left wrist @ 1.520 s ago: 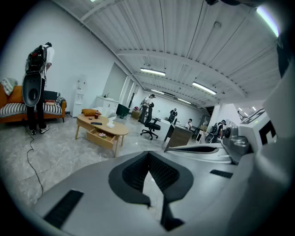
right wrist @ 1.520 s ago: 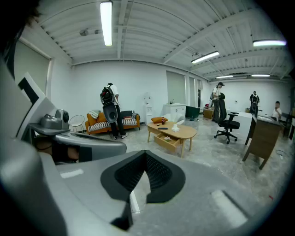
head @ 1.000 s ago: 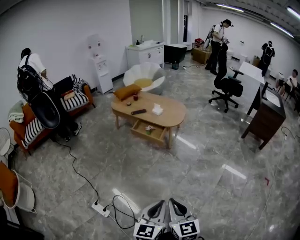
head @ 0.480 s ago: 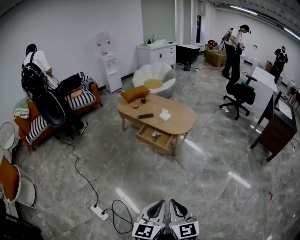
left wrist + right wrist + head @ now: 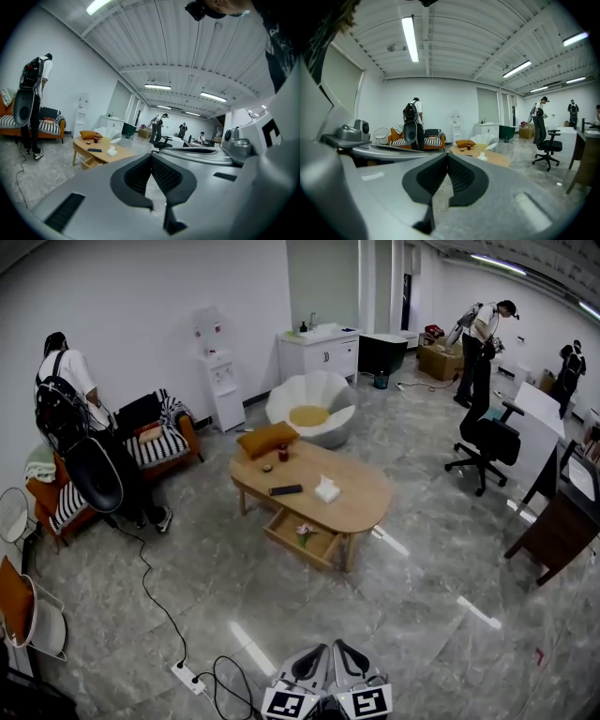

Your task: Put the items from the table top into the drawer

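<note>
Table shifted lower; open drawer holds small item.

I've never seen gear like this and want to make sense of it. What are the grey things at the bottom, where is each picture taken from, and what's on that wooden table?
There's no robot here. A person holds a two-jaw gripper in each hand: the left gripper and the right gripper. The wide room picture comes from a camera on the person's head. The other two come from cameras riding on each gripper, looking along its jaws. Both pairs of jaws are closed and hold nothing. Across the room stands the wooden table, with an orange cushion, a red bottle, a black remote and a white tissue pack on top. Its drawer is pulled open.
</note>
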Available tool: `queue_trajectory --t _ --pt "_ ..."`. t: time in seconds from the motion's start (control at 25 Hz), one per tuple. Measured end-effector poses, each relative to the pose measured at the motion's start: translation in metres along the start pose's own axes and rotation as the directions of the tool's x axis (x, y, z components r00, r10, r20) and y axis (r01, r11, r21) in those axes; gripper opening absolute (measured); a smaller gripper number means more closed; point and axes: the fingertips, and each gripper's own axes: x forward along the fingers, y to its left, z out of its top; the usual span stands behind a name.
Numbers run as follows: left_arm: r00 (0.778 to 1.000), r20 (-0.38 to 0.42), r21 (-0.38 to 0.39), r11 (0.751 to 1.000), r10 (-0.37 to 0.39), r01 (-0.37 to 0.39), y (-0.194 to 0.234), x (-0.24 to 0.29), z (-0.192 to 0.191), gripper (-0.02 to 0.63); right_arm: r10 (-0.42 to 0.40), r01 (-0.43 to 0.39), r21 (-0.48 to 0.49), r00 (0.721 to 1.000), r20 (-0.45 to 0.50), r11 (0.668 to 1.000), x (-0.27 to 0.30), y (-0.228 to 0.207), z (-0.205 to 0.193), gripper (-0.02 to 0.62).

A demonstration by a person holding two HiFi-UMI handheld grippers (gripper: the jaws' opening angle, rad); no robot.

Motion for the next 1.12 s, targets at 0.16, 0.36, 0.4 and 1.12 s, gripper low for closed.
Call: queue_trajectory --t 0.16,0.36,0.4,1.12 --pt "1.000 0.002 -0.001 1.000 0.016 -0.016 -0.001 0.033 0.005 0.009 0.005 -0.005 -0.011 1.000 0.006 1.000 0.014 -0.031 0.006 0.003" --pt "0.999 0.022 0.001 0.999 0.036 -0.036 -0.002 0.066 0.017 0.009 0.034 -0.034 -0.003 0.999 0.026 0.999 0.026 -0.061 0.014 0.003" --pt "0.999 0.024 0.004 0.999 0.038 -0.039 -0.003 0.071 0.018 0.009 0.044 -0.044 -0.004 0.999 0.024 0.999 0.029 -0.065 0.015 0.003" --pt "0.998 -0.032 -0.046 0.998 0.047 -0.048 -0.007 0.116 0.005 0.009 0.053 -0.052 0.060 0.998 -0.014 0.997 0.044 -0.107 0.000 0.003"
